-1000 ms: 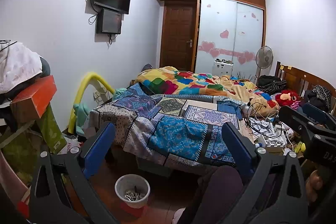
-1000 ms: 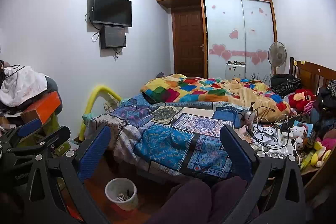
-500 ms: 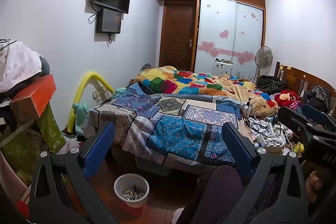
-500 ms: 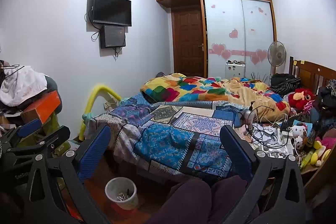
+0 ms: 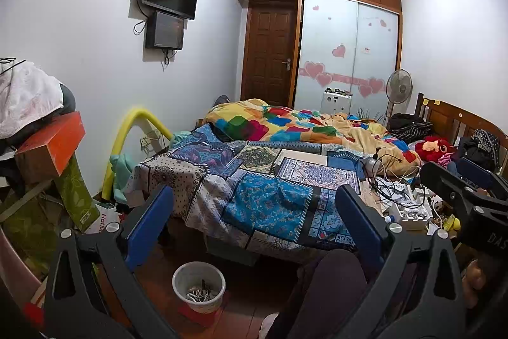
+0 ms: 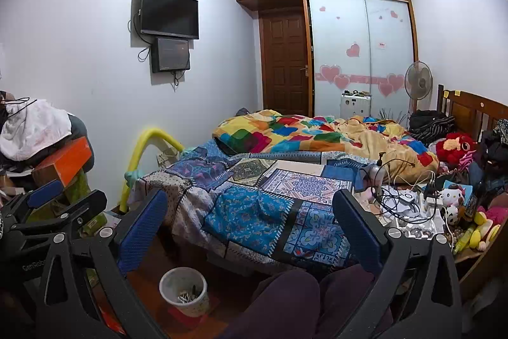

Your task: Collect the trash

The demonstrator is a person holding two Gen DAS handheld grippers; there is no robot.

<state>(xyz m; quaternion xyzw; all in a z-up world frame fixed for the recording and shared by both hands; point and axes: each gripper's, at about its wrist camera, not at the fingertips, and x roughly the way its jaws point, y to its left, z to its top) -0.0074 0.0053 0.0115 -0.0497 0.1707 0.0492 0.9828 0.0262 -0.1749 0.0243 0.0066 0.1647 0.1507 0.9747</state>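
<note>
A small white trash bin with some scraps inside stands on the red-brown floor at the foot of the bed; it also shows in the right wrist view. My left gripper is open and empty, held above the floor facing the bed. My right gripper is open and empty, beside it. The right gripper shows at the right edge of the left wrist view; the left gripper shows at the left of the right wrist view. No loose trash can be picked out.
A bed with a patchwork cover fills the middle. A cluttered side table with cables and toys is at the right. Piled boxes and clothes stand at the left. My knees are below. A yellow foam tube leans at the wall.
</note>
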